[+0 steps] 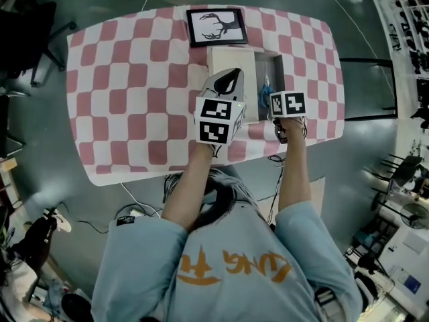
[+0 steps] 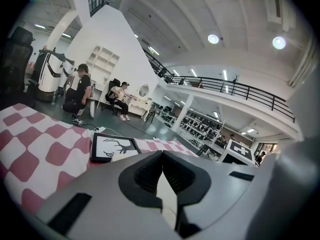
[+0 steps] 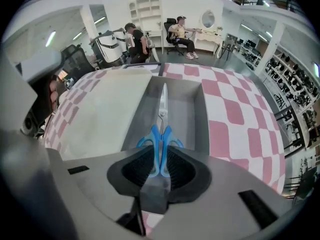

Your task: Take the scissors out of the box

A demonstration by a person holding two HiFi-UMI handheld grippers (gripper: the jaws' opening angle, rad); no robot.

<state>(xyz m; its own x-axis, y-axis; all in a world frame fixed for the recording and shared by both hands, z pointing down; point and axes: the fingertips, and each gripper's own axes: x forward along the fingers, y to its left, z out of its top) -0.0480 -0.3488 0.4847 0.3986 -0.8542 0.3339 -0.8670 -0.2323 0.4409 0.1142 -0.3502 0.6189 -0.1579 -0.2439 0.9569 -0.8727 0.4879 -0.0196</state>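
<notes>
The scissors [image 3: 161, 115], with blue handles and steel blades, hang over the grey inside of the open box [image 3: 189, 109], blades pointing away from me. My right gripper [image 3: 161, 156] is shut on the blue handles and points steeply down. In the head view the scissors [image 1: 266, 90] show as a blue spot just ahead of the right gripper [image 1: 278, 111], over the box [image 1: 276, 69]. My left gripper [image 1: 230, 78] reaches over the box's cream lid [image 1: 231, 58]. In its own view the left gripper [image 2: 161, 156] has its tips together, with a white sliver of the lid between the pads.
A pink and white chequered cloth [image 1: 134, 99] covers the table. A black-framed antler picture [image 1: 216, 26] lies just beyond the box, also seen as the frame [image 2: 111, 147] ahead of the left gripper. People sit at desks far off in the hall.
</notes>
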